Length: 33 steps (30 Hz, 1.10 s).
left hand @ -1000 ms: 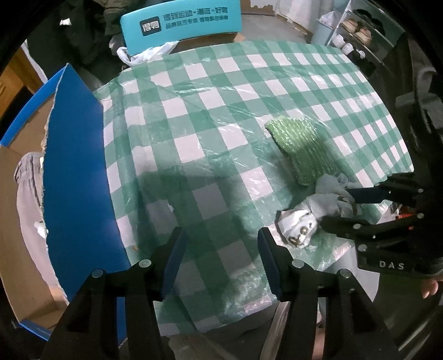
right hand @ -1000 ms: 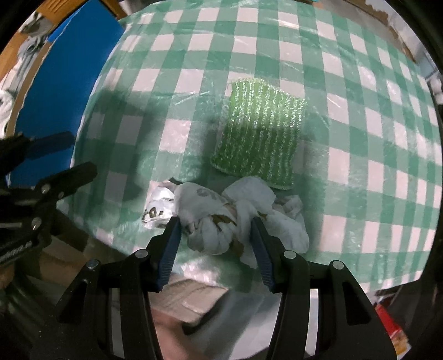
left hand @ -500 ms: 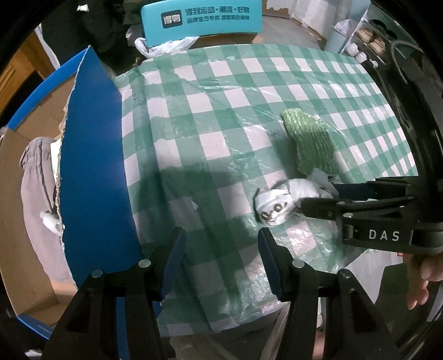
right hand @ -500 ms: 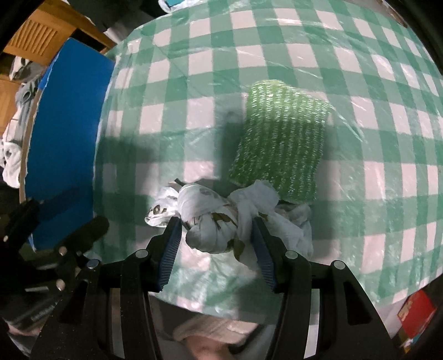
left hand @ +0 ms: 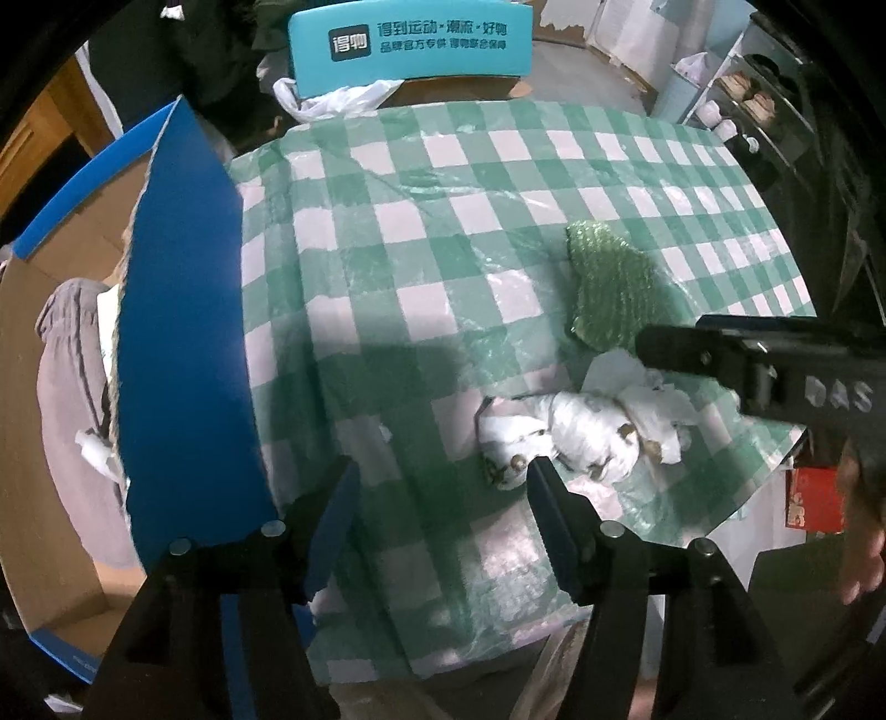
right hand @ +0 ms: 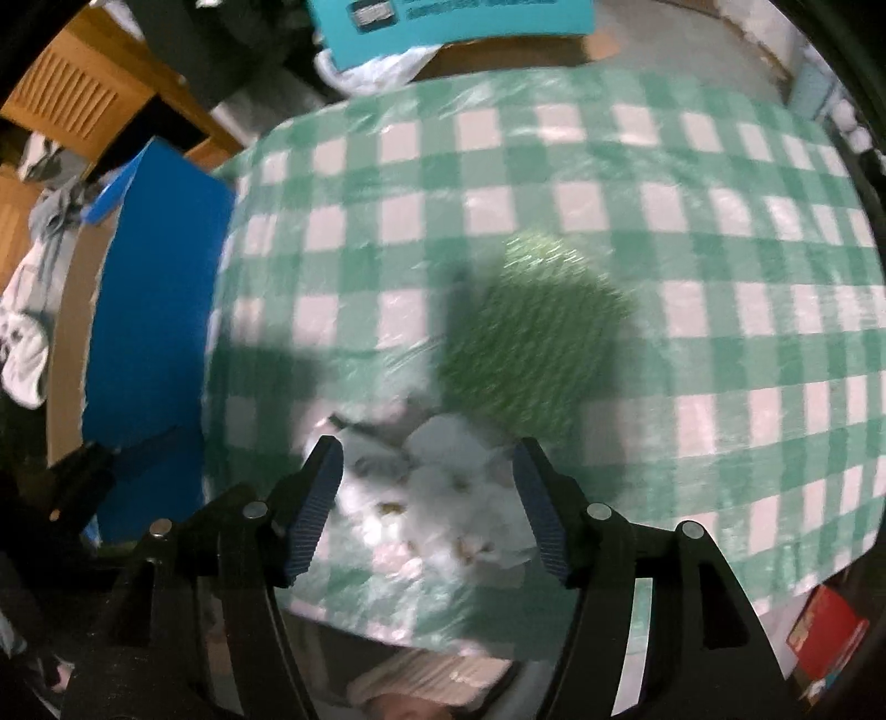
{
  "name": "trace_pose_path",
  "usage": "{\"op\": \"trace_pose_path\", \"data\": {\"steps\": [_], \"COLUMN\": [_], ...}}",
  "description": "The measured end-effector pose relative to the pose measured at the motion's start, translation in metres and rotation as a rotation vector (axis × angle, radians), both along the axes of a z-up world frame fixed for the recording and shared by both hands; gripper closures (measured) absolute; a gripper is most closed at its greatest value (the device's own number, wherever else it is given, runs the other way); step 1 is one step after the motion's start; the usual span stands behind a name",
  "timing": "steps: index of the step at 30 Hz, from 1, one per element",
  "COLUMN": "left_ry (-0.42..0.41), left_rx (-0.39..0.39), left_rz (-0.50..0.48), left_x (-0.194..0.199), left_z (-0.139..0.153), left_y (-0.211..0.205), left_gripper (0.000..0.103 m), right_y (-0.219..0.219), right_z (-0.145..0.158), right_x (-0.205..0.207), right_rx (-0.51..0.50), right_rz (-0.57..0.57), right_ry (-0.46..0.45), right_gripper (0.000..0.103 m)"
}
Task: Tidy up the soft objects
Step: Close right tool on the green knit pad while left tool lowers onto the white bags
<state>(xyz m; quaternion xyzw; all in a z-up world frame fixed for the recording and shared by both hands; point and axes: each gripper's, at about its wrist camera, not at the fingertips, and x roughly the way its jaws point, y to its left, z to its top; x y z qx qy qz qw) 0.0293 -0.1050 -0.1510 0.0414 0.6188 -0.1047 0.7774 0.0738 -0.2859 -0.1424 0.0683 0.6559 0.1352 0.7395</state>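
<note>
White cloth (right hand: 443, 487) lies released; right tongs (right hand: 426, 498) now spread.

checked tablecloth (left hand: 421, 232) | teal sign (left hand: 410, 41) (printed) | red box (left hand: 814, 498)

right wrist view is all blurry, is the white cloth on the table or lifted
Observer: On the table. The left wrist view shows the cloth lying as a knotted bundle with brown print, near the front edge.
Operator: where's the left gripper
Observer: The left gripper is open and empty, and its right fingertip is just beside the cloth's left end.
Operator: anything in the box
Observer: A grey garment lies inside the box, behind its blue flap.
</note>
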Motion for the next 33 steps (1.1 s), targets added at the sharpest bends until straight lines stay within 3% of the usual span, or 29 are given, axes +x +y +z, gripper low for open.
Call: {"op": "trace_pose_path", "data": {"steps": [5,17,33], "left_ry": [-0.013,0.028,0.055], "left_rx": [-0.015,-0.048,-0.072], "left_rz": [0.006,0.052,0.032], "left_x": [0.01,0.034,0.038], "left_z": [0.001,-0.019,-0.025], "left_y": [-0.006,-0.002,-0.006], "left_gripper": [0.039,0.038,0.037], "right_y": [-0.016,-0.011,0.003], "right_z": [-0.015,-0.049,-0.071], "right_x": [0.019,0.046,0.055], "right_rx": [-0.04,-0.087,-0.19], "right_rz": [-0.092,-0.135,-0.065], "right_ry": [0.013,0.037,0.017], "right_gripper": [0.04,0.04,0.042]}}
